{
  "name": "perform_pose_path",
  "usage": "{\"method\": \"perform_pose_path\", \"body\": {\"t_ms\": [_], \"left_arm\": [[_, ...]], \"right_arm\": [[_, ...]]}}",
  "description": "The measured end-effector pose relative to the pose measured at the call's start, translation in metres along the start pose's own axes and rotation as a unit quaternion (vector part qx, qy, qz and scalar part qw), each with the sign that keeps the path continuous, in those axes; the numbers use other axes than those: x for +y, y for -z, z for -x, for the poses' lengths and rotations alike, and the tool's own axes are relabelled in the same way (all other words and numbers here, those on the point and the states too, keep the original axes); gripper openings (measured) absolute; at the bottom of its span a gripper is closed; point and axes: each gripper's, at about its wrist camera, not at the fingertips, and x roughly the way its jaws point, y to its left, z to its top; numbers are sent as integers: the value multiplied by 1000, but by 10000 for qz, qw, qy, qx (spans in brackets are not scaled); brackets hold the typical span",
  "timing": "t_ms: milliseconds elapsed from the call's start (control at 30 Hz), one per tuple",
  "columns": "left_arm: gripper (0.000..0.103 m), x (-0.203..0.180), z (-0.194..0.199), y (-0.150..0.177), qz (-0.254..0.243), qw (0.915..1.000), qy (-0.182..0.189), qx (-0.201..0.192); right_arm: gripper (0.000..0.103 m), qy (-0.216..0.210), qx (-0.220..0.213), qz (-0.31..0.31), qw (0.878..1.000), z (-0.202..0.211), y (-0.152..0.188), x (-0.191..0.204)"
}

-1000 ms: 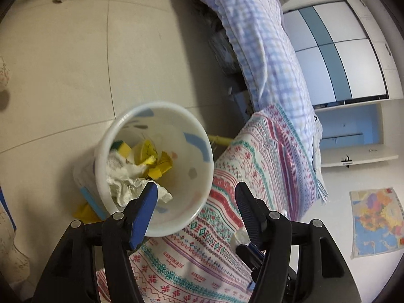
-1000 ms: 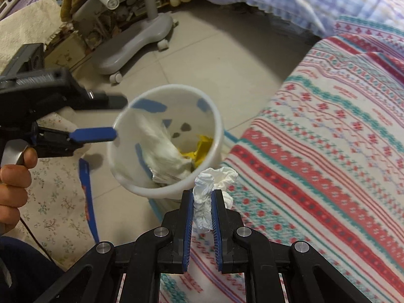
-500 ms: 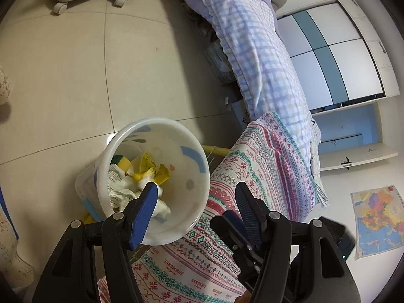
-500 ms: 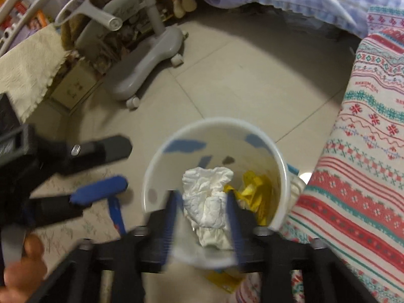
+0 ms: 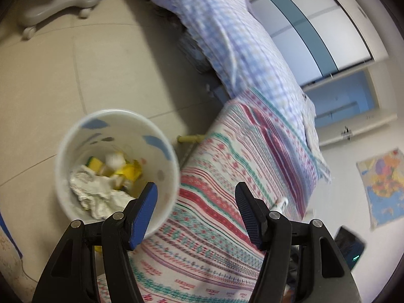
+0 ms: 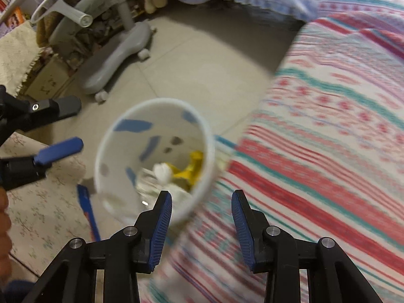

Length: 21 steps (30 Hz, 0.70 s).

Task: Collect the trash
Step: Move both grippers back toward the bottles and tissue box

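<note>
A white trash bin (image 5: 63,156) (image 6: 106,146) with blue patches stands on the floor against the bed. Inside lie crumpled white tissue (image 5: 98,194), yellow scraps (image 5: 131,171) (image 6: 192,169) and a small white wad (image 5: 115,160) (image 6: 162,173). My right gripper (image 6: 202,202) hangs open above the bin's near rim and the bed edge, nothing between its blue pads. My left gripper (image 5: 195,197) is open too, over the striped blanket (image 5: 227,197) beside the bin, holding nothing. In the right wrist view the left gripper's fingers (image 6: 59,149) reach in from the left.
A checked blue quilt (image 5: 234,40) lies further up the bed. A grey wheeled chair base (image 6: 118,53) stands on the tiled floor beyond the bin. A floral mat (image 6: 43,214) lies left of the bin. White and blue cabinets (image 5: 315,38) line the wall.
My right gripper let go of the white tissue wad over the bin, and the wad now lies inside. Its jaws went from shut to open. The left gripper shifted toward the bed.
</note>
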Motion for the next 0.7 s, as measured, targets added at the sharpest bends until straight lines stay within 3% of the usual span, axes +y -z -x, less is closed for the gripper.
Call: {"method": "perform_pose_path", "body": {"t_ms": [167, 333, 467, 600, 700], "left_arm": [[67, -46, -27, 21, -567, 9981, 2, 233], [67, -94, -53, 43, -1131, 9930, 25, 351], [67, -131, -83, 63, -1394, 9886, 61, 559], [67, -168, -111, 87, -1715, 9825, 80, 716], [67, -196, -129, 109, -2048, 9751, 93, 847]], "right_arm": [[44, 305, -236, -184, 9991, 60, 5, -41], [53, 715, -622, -447, 9945, 122, 14, -94], [53, 888, -955, -1090, 9855, 169, 24, -151], [53, 1028, -1157, -1593, 9750, 199, 31, -191], [53, 1187, -1048, -1754, 9717, 203, 39, -210]]}}
